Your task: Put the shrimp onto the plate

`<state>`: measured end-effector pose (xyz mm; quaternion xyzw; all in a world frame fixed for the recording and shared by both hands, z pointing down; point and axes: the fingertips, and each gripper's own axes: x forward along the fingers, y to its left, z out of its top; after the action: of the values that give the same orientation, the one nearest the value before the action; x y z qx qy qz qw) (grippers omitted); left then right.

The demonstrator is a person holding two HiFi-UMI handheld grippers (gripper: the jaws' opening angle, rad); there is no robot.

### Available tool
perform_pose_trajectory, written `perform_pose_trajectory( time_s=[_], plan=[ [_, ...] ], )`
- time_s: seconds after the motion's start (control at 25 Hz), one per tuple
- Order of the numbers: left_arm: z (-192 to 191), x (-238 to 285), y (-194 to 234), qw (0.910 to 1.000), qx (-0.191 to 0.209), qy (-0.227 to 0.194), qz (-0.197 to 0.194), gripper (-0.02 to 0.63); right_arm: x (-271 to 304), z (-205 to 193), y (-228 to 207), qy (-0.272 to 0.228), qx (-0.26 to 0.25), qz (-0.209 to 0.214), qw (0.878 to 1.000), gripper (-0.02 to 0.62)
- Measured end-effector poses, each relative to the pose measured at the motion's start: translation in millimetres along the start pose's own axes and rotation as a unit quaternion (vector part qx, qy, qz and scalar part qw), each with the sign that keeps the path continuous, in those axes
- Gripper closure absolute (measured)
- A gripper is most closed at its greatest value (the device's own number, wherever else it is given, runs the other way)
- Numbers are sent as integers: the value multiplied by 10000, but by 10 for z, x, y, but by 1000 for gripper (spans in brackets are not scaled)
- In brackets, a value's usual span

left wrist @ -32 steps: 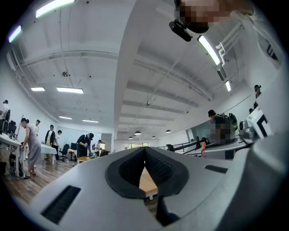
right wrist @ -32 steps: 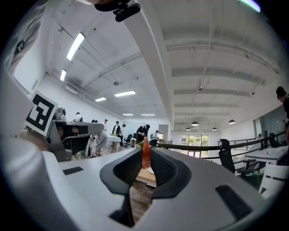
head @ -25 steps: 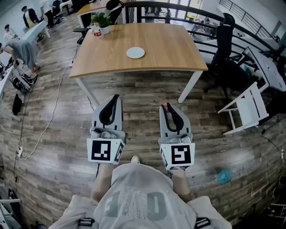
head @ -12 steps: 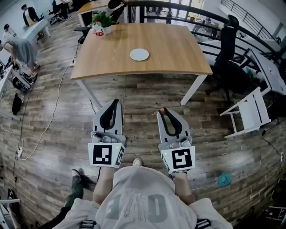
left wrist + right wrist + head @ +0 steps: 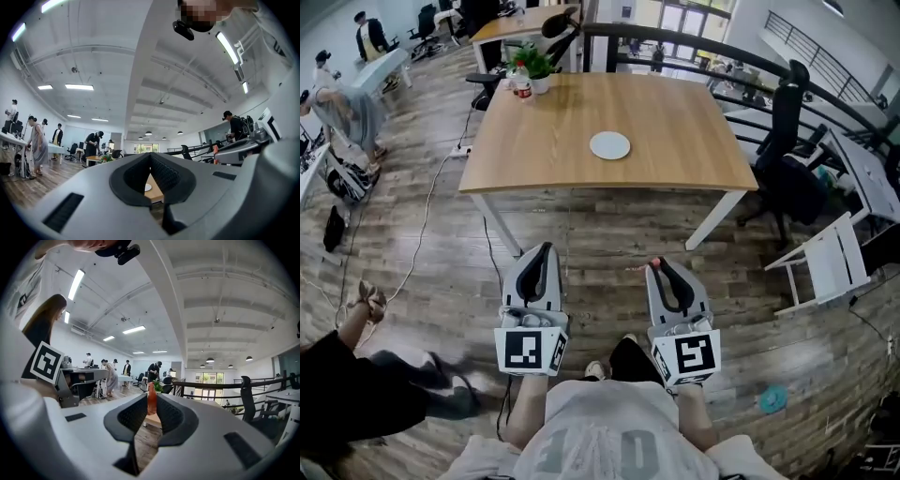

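Observation:
A white plate (image 5: 609,145) lies near the middle of a wooden table (image 5: 525,159), far ahead of both grippers. My right gripper (image 5: 657,265) is shut on an orange-red shrimp (image 5: 152,399), whose tip (image 5: 654,262) pokes out past the jaw tips. My left gripper (image 5: 546,247) is shut with nothing in it. Both are held side by side over the wood floor, well short of the table. Through the left gripper's jaws the plate (image 5: 147,187) shows small on the table edge.
A potted plant (image 5: 536,66) and a bottle (image 5: 521,84) stand at the table's far left corner. A black office chair (image 5: 787,122) and a white folding chair (image 5: 830,262) stand to the right. A walking person (image 5: 356,375) passes at lower left. A cable (image 5: 422,225) runs across the floor.
The table and plate have come nearer as I walk forward. A person has come into view at lower left. Both grippers keep their hold and posture.

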<state>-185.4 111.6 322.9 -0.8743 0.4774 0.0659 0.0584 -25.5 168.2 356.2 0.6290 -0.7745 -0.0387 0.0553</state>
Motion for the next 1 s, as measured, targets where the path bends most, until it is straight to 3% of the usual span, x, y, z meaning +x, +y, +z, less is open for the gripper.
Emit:
perform_pose_trajectory(
  time_s=[0.48, 1.0],
  plan=[
    [-168, 1127, 165, 9998, 184, -11, -38, 597, 1223, 71, -693, -414, -284, 167, 9986, 528],
    [-156, 2968, 444, 9972, 422, -155, 603, 597, 2690, 129, -2100, -455, -27, 517, 9976, 528]
  ],
)
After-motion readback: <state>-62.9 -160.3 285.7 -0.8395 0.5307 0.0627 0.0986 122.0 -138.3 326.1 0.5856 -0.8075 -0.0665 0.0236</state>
